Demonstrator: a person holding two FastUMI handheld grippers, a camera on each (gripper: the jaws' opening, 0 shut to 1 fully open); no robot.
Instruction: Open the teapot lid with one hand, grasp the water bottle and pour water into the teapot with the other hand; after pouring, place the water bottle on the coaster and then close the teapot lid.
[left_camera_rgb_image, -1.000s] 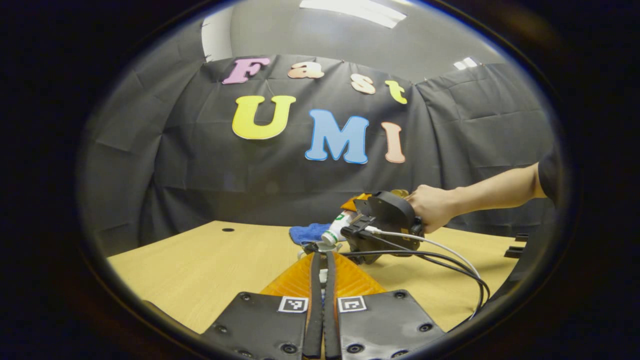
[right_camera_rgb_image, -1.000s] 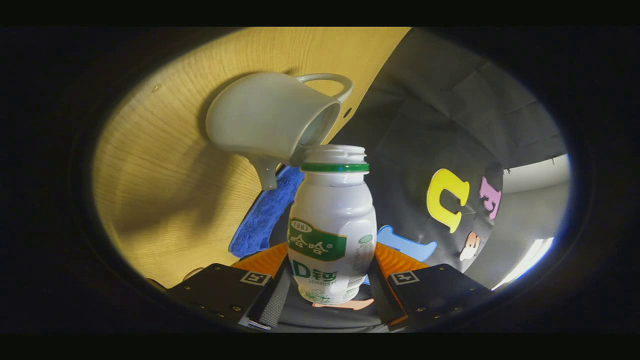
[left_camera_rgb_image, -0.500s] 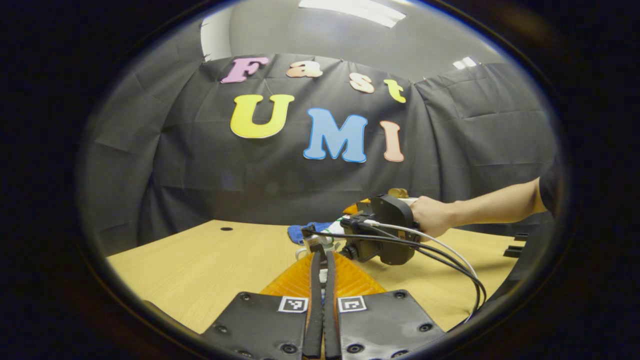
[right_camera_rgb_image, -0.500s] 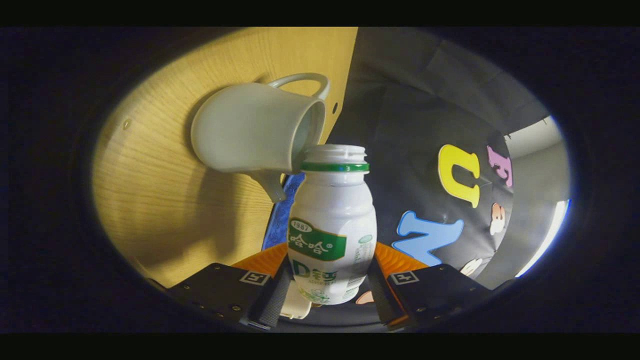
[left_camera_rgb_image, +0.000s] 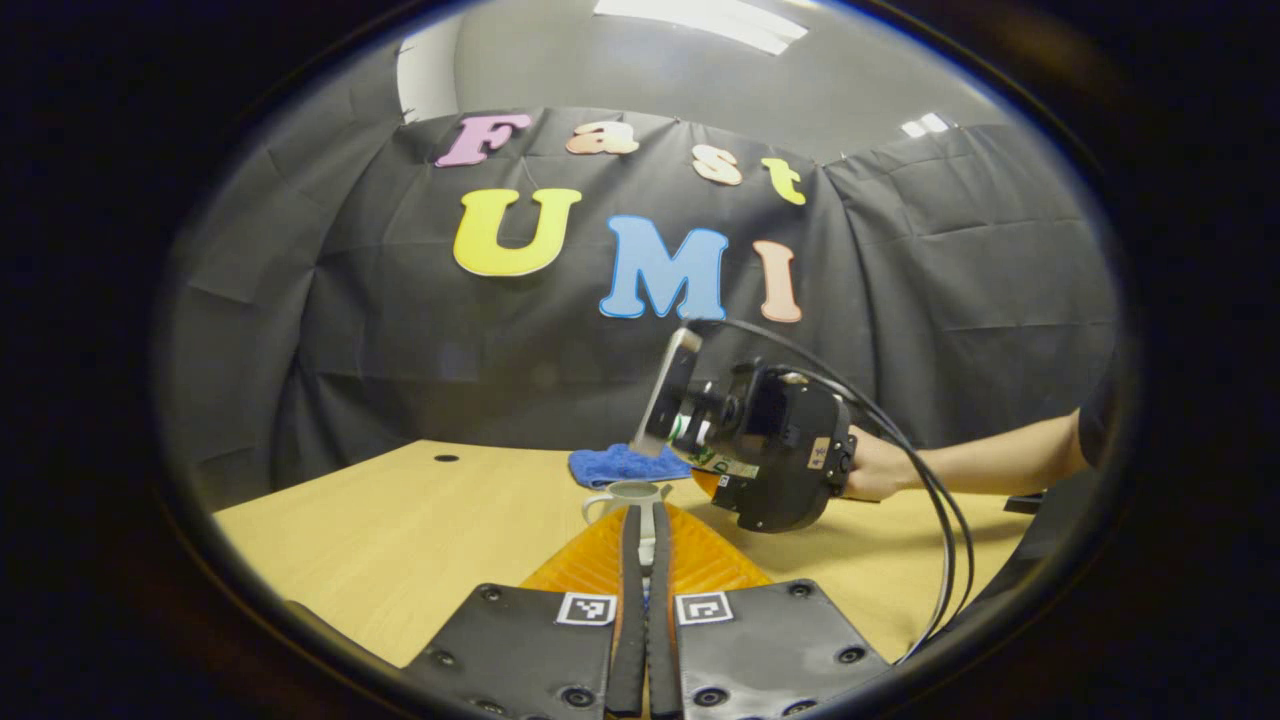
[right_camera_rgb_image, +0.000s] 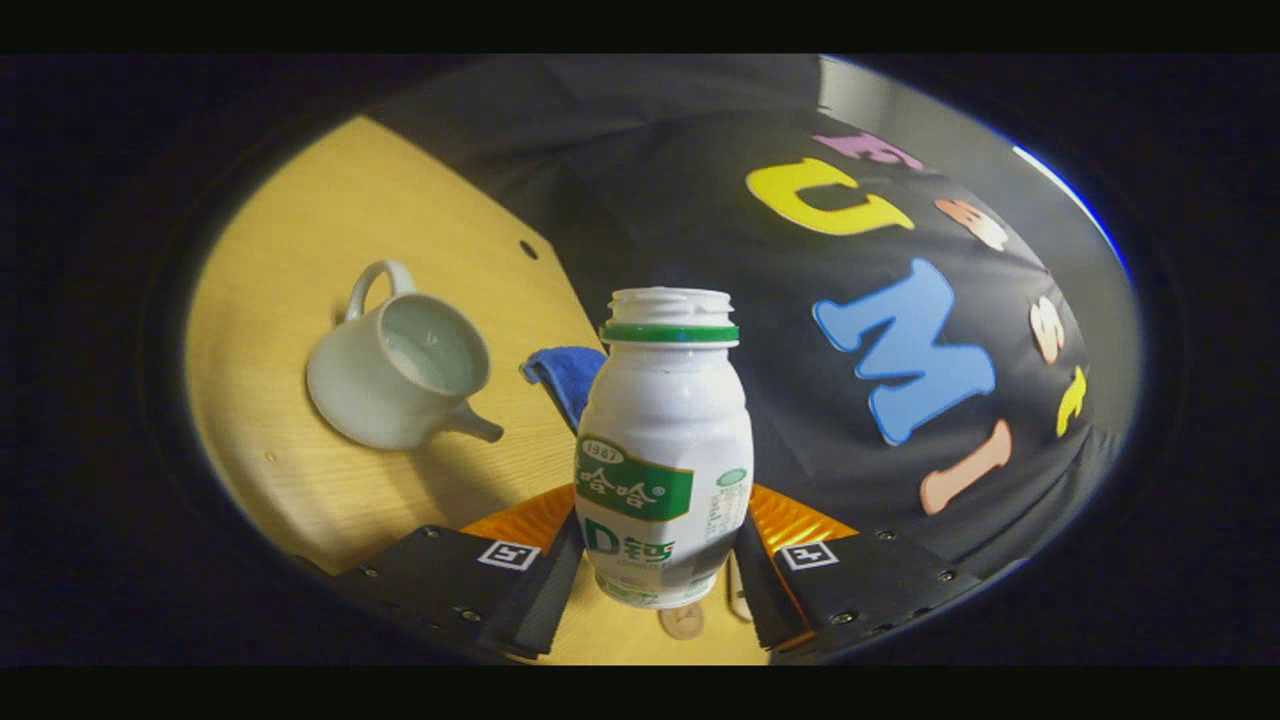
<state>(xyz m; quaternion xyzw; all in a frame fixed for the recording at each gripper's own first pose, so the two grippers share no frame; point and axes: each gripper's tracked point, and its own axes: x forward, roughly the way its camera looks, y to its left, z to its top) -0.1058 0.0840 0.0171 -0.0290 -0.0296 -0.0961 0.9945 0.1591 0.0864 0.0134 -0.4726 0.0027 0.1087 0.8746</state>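
In the left gripper view, the left gripper is seen at the bottom with its jaws pressed almost together; a small pale thing is glimpsed between them, but what it is cannot be told. Just beyond the fingertips the white teapot is seen standing upright on the wooden surface, its mouth uncovered. A blue cloth is laid on the surface behind the teapot, near the black booth wall. To the right and above the teapot, the right gripper is held in the air by a hand, with cables looping from it. The bottle is largely hidden by this gripper, and only a sliver of its label is glimpsed.

In the right gripper view, the water bottle is pinched at its lower body by the jaws of the right gripper, one finger on each side. The bottle's mouth is uncapped, a green ring being seen below the threaded neck. The teapot is seen to the left on the surface, apart from the bottle, its handle turned away and its spout towards the bottle. A little clear water is seen inside it. The blue cloth is partly hidden behind the bottle.
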